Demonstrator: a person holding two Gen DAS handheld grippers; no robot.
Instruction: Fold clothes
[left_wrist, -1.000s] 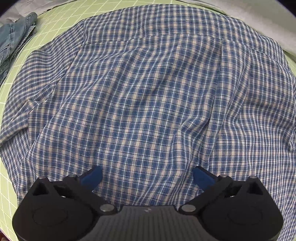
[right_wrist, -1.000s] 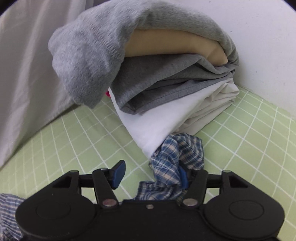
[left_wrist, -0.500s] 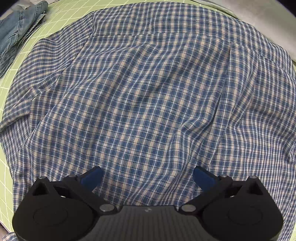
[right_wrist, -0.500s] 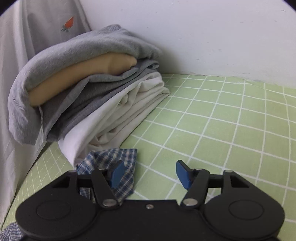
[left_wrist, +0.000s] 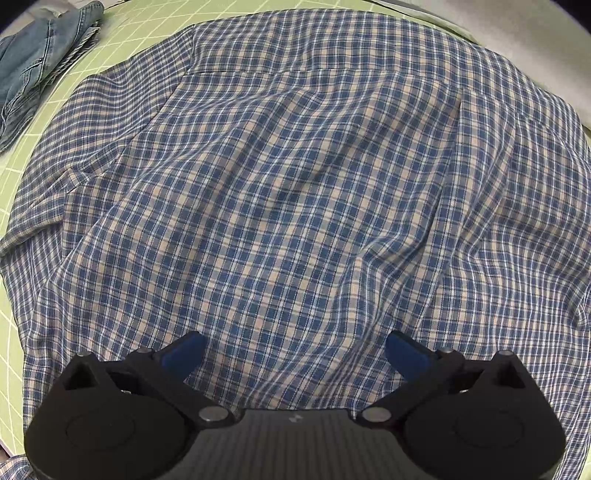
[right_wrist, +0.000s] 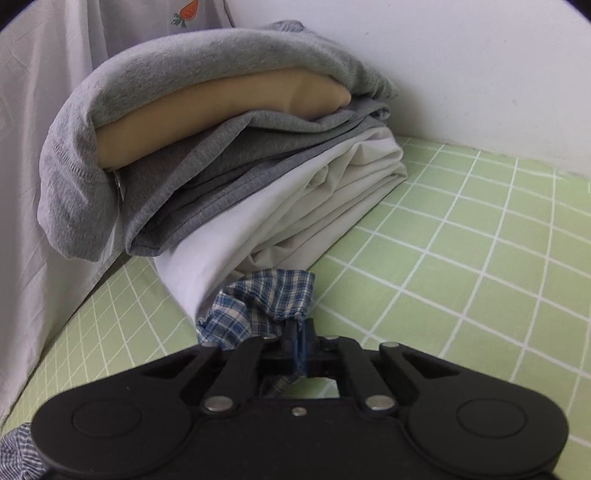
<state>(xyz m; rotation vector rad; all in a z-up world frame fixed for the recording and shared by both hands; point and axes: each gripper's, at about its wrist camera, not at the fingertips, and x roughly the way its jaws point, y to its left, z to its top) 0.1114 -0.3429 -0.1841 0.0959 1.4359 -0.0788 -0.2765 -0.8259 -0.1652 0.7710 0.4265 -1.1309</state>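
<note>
Plaid shirt (left_wrist: 295, 192) spread back-up over the green grid sheet (left_wrist: 122, 33), wrinkled, folded jeans (left_wrist: 33, 55) at far left edge. Left gripper (left_wrist: 295, 354) hangs over the lower back panel, jaws wide apart, nothing between them. Right gripper (right_wrist: 299, 343) has just been closing, now clamped on a bunched bit of the shirt beside the stack of folded clothes (right_wrist: 221, 166) against the white wall (right_wrist: 461, 66)

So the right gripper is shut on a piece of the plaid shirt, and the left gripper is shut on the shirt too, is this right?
Not quite. The right gripper is shut on a bunch of the plaid shirt, but the left gripper is open: the left wrist view shows its blue fingers spread wide above the shirt, gripping nothing.
</note>
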